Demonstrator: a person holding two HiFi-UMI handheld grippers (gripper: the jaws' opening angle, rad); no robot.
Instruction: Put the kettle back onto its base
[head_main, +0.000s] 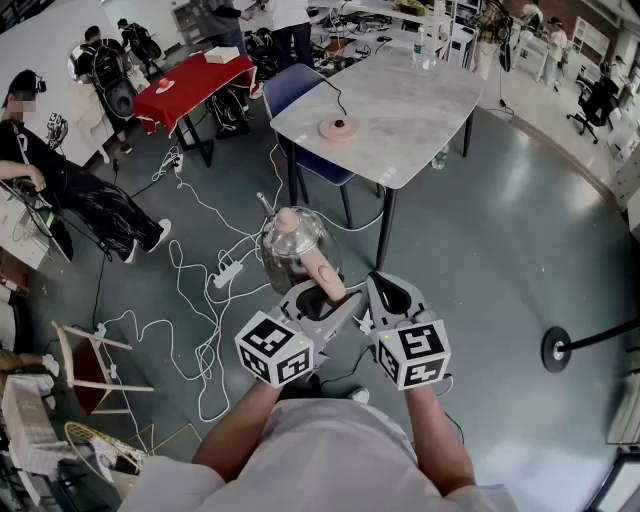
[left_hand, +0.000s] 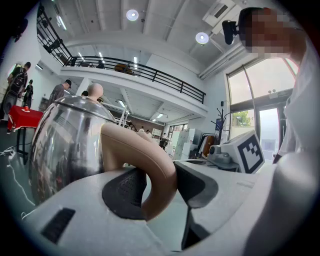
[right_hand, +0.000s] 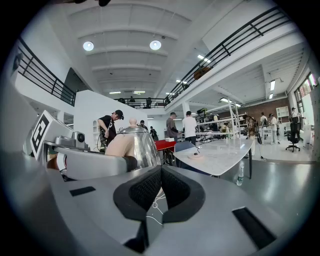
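Clamped on the curved pinkish-beige handle (left_hand: 150, 155), the left gripper's (left_hand: 159, 186) jaws stand wide and carry the shiny, rounded kettle (head_main: 290, 250) in the air above the floor, near the person, probably for the walk to the table. Just to its right, the right gripper (right_hand: 160, 187) is closed on nothing, seemingly spare. The kettle hangs roughly upright, its lid knob matching the handle. Its round pinkish base (head_main: 338, 128) sits well apart on the far pale marble-topped table (head_main: 420, 110).
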